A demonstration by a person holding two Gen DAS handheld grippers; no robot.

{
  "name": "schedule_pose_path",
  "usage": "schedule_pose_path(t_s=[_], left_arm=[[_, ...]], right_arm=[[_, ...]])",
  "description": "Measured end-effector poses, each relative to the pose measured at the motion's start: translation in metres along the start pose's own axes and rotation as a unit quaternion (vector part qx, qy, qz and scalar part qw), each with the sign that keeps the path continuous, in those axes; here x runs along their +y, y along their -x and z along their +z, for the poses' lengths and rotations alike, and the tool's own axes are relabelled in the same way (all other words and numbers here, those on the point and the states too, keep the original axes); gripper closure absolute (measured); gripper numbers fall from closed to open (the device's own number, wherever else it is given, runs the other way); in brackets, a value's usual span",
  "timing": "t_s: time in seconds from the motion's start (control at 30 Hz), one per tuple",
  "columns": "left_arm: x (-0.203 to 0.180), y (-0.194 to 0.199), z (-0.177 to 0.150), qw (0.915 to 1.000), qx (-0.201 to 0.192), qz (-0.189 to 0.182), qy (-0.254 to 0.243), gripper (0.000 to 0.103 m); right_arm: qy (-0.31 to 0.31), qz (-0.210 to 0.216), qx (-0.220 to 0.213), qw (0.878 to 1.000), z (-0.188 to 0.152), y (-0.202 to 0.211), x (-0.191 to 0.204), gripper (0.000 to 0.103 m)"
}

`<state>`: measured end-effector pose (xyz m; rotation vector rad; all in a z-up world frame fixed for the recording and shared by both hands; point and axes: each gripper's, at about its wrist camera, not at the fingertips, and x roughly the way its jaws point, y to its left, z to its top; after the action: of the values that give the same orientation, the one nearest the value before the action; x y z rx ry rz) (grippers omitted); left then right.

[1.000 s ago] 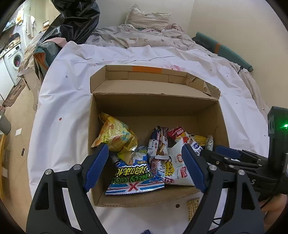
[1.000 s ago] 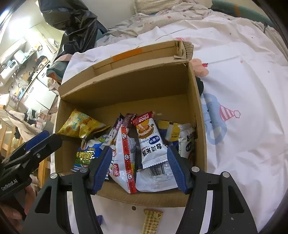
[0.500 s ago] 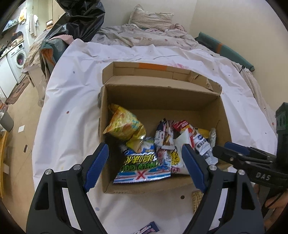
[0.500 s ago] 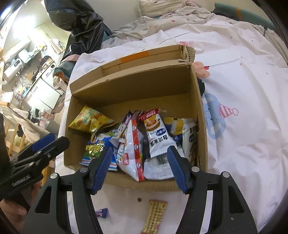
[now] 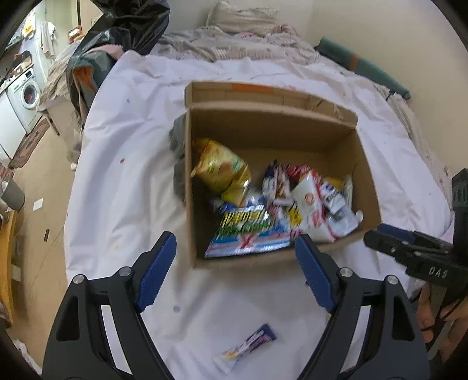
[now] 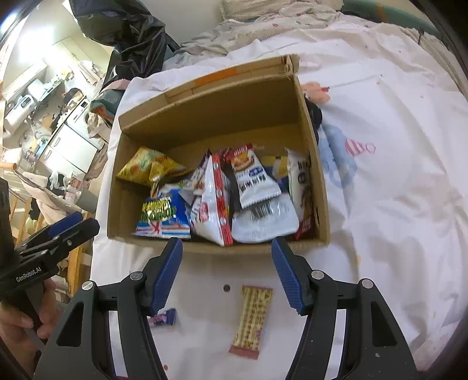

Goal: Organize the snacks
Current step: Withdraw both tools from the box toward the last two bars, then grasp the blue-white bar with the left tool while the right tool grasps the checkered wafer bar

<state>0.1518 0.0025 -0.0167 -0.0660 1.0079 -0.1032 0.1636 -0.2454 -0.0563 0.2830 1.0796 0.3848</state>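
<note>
1. Grippers come first, as they are nearest. The left gripper (image 5: pixel 235 270) has its jaws wide apart and nothing between them. The right gripper (image 6: pixel 226 273) is open a little less wide, also with nothing in it. Both point down at the white sheet (image 5: pixel 122 181), I think because the next pick is there.

2. Just beyond the right gripper lies a long yellow snack bar (image 6: pixel 253 320), flat on the sheet. It is the easiest to take: it lies almost in line with the jaws.

3. A small purple packet (image 5: pixel 248 346) lies near it, under the left gripper. These two are outside the box, so in my judgement they remain to be put away.

4. Farther on stands the cardboard box (image 6: pixel 317 187), flaps open. Many snack bags (image 6: pixel 248 193) lean together at its near side; the far part is bare, so there is room.

5. At the far end are a pillow (image 5: pixel 239 17) and a black bag (image 6: pixel 125 32), no part of the task.
</note>
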Motion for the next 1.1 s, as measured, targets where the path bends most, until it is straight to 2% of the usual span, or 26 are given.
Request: schedule_pose_path(t_s=[0.17, 0.3, 0.5, 0.67, 0.77, 0.83, 0.9, 0.93, 1.0, 1.07, 1.1], left_arm=[[0.001, -0.009, -0.018, 0.9989, 0.043, 0.016, -0.012, 0.022], [-0.001, -0.016, -0.028, 0.997, 0.075, 0.004, -0.019, 0.022], [-0.004, -0.038, -0.046, 0.9895, 0.14, 0.005, -0.034, 0.022], [-0.021, -0.056, -0.066, 0.9779, 0.192, 0.001, -0.084, 0.022], [-0.039, -0.065, -0.084, 0.9632, 0.235, -0.025, -0.129, 0.022], [-0.051, -0.068, -0.095, 0.955, 0.244, -0.017, -0.168, 0.022], [-0.055, -0.075, -0.105, 0.9479, 0.257, -0.003, -0.188, 0.022], [-0.054, -0.078, -0.108, 0.945, 0.266, 0.003, -0.191, 0.023], [-0.056, -0.084, -0.113, 0.9403, 0.277, 0.01, -0.197, 0.032], [-0.058, -0.086, -0.115, 0.9378, 0.286, 0.002, -0.197, 0.049], [-0.06, -0.086, -0.118, 0.9364, 0.29, -0.004, -0.197, 0.053]], right_arm=[[-0.009, 0.004, 0.02, 1.0, -0.013, -0.001, -0.003, 0.036], [-0.011, 0.002, 0.048, 0.999, -0.027, -0.009, -0.004, 0.036], [-0.061, 0.005, 0.106, 0.993, -0.04, -0.03, -0.021, 0.036], [-0.075, -0.015, 0.153, 0.985, -0.047, -0.05, -0.026, 0.036], [-0.075, -0.015, 0.163, 0.984, -0.048, -0.056, -0.026, 0.036], [-0.069, -0.021, 0.161, 0.984, -0.047, -0.057, -0.025, 0.036], [-0.068, -0.021, 0.162, 0.984, -0.047, -0.058, -0.024, 0.036], [-0.068, -0.022, 0.164, 0.984, -0.046, -0.06, -0.022, 0.036], [-0.065, -0.023, 0.169, 0.983, -0.047, -0.063, -0.022, 0.036], [-0.058, -0.029, 0.174, 0.983, -0.049, -0.067, -0.022, 0.036], [-0.054, -0.031, 0.178, 0.982, -0.051, -0.069, -0.021, 0.036]])
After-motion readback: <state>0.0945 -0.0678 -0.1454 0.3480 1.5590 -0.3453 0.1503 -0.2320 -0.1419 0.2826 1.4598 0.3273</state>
